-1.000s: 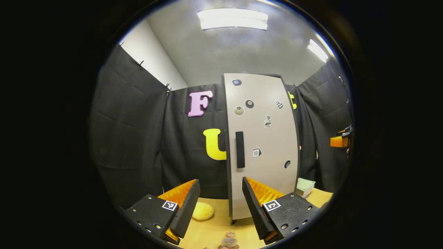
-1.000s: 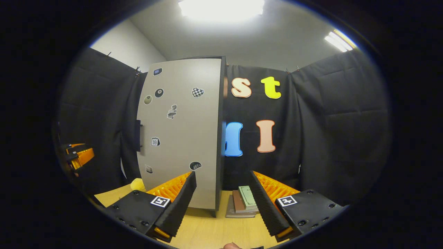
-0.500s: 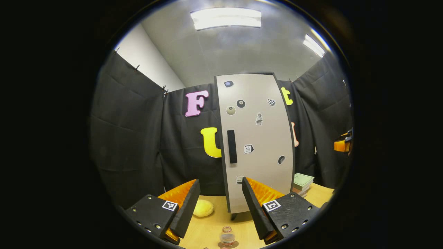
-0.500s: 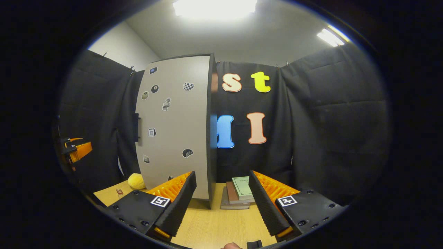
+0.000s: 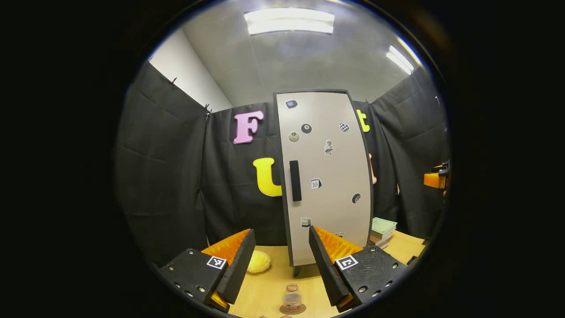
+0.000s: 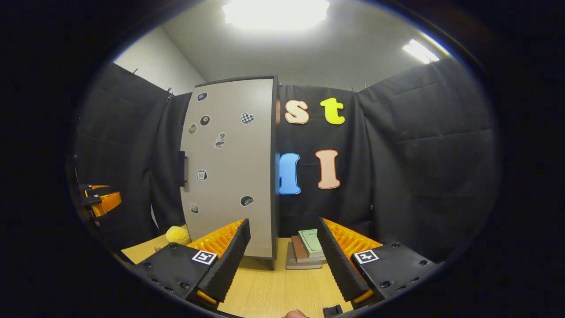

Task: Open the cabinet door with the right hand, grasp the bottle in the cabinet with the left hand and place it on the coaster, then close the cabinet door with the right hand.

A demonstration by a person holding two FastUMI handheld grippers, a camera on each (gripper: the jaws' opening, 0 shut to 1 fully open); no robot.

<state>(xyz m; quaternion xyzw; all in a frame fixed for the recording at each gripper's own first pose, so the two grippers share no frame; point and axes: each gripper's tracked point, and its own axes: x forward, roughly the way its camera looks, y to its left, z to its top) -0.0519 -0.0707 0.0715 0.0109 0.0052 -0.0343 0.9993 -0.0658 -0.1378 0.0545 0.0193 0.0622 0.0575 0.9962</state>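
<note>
Cabinet door (image 5: 329, 176) carries small stickers; a calendar-shaped sticker (image 5: 315, 183) reads "10". Black-and-white square markers (image 5: 347, 262) sit on the finger mounts, no readable text. Book covers (image 6: 310, 243) too small to read.
</note>
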